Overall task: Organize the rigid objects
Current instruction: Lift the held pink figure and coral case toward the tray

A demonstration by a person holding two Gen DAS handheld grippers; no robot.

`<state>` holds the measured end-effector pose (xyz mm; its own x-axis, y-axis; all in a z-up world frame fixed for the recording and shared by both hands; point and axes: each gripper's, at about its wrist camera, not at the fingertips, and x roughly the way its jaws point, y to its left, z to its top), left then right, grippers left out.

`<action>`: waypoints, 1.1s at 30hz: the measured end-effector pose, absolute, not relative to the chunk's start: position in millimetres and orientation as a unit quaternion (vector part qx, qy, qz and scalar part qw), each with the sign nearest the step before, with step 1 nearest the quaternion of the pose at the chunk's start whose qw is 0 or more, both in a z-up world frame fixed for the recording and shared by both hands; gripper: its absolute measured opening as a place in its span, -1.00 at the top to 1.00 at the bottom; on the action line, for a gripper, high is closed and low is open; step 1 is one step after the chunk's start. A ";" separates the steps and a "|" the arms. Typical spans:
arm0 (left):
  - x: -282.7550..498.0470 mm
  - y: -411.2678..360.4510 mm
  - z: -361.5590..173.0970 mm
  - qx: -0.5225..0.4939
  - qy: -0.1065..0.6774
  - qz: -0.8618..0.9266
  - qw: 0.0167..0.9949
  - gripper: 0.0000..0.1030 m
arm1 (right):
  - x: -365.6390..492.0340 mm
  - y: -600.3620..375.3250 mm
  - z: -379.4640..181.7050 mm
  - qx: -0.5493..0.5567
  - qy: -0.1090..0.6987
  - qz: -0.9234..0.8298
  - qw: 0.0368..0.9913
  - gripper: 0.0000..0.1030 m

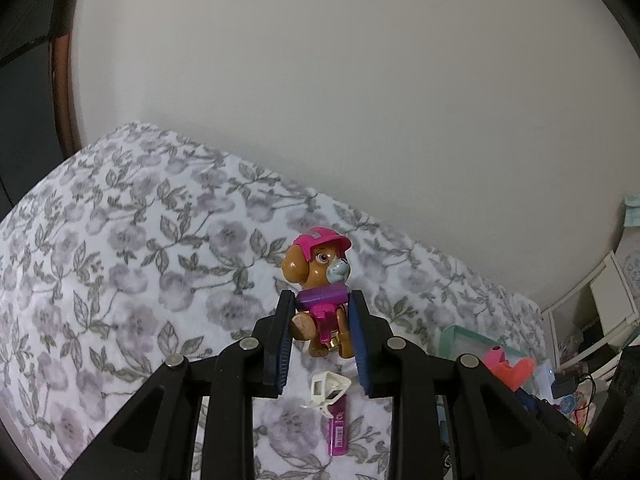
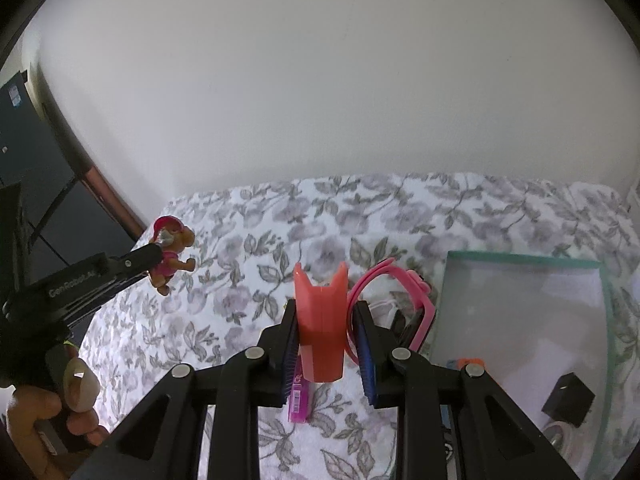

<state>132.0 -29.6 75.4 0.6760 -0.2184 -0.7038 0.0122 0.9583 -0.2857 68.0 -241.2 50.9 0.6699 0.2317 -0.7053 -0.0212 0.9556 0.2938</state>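
A toy dog (image 1: 318, 292) with a pink hat is held in the left gripper (image 1: 320, 304). The two blue pads are pressed on the sides of its pink body, so this gripper is closed on the toy. The toy is upright, and its head sticks out past the fingertips. It is held up in the air above the bed (image 1: 120, 260), which is covered with a white blanket with grey flowers and leaves.

Under the left gripper, a small white plastic piece (image 1: 326, 390) is seen lying on the blanket. It touches the top end of a purple stick-shaped thing (image 1: 338, 428) with a bar code on it.

An orange-pink plastic thing (image 2: 322, 328) with two pointed tips like ears is held in the right gripper (image 2: 326, 316). The pads are pressed on both of its sides, so this gripper is closed on it too. It is lifted off the bed, with its tips pointing away from the camera.

Just behind it, on the right, a pink strap (image 2: 404, 292) is curled on the blanket. Farther right, a clear box (image 2: 520, 264) with a green rim is set on the bed. A small black block (image 2: 568, 400) is seen inside it.

In the right wrist view, the left gripper and the toy dog are seen at the left side, and the hand (image 2: 48, 408) around the handle is seen low in the corner. A plain white wall (image 2: 320, 80) is seen behind the bed.
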 end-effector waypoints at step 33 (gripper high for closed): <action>147.9 -34.9 32.6 -0.138 0.463 -0.066 0.873 0.46 | 95.4 -212.0 -49.4 0.088 0.560 0.082 0.820 0.41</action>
